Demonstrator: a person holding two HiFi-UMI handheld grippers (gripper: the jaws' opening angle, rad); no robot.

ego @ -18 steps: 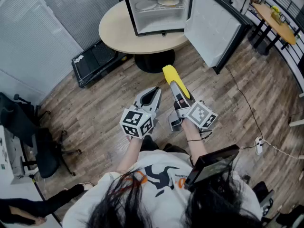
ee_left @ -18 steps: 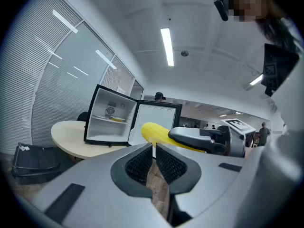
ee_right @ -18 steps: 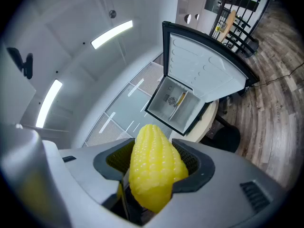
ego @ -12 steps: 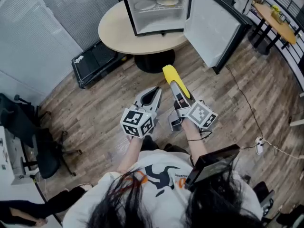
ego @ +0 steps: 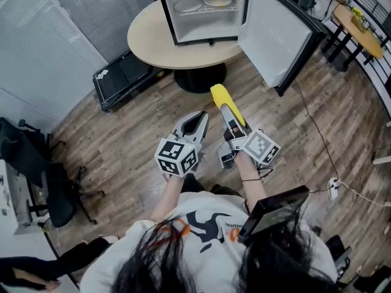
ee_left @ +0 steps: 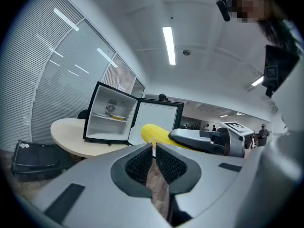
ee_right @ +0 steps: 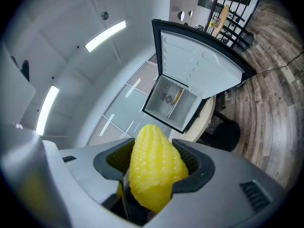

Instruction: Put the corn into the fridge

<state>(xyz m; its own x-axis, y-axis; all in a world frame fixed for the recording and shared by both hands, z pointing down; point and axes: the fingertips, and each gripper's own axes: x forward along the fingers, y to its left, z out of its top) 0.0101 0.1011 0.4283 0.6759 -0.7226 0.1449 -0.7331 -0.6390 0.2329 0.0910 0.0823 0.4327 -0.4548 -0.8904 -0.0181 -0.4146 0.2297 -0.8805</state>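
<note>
Knobbly yellow corn (ee_right: 153,172) pinched in the right tongs (ee_right: 153,153) — kernels show only in its own view. Left tongs (ee_left: 154,151) pressed together, empty. Open fridge (ego: 201,24) sits ahead on the round table (ego: 149,40).

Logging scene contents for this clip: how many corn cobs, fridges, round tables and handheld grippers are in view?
Yellow corn cob: 1
Small black fridge, door open: 1
Round beige table: 1
Grey two-jaw grippers, left gripper and right gripper: 2
Total: 5
</note>
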